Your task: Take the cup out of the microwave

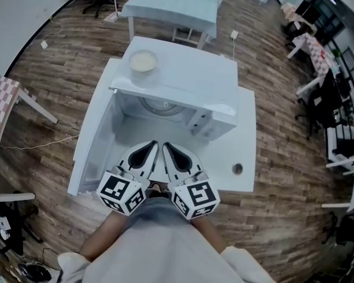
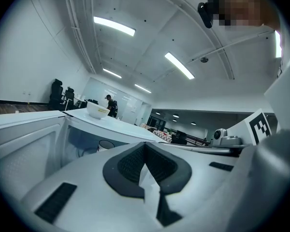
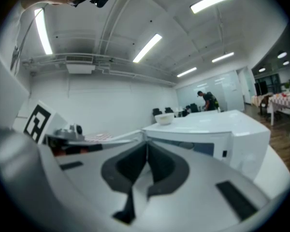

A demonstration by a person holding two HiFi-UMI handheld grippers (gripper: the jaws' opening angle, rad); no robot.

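Observation:
A white microwave (image 1: pixel 183 78) stands on a white table (image 1: pixel 246 135) with its door (image 1: pixel 93 139) swung open to the left. Inside, a round pale shape (image 1: pixel 159 106) shows on the floor of the cavity; I cannot tell whether it is the cup or the turntable. A white bowl-like cup (image 1: pixel 143 61) sits on top of the microwave (image 2: pixel 111 124), and it also shows as the cup (image 2: pixel 97 110) and the cup (image 3: pixel 164 118). My left gripper (image 1: pixel 153 144) and right gripper (image 1: pixel 166 145) are side by side in front of the opening, both shut and holding nothing.
A small round hole (image 1: pixel 238 168) is in the table to the right of my grippers. A second white table (image 1: pixel 174 5) stands behind. Chairs and desks line the right side of the room. A person stands far off (image 3: pixel 208 100).

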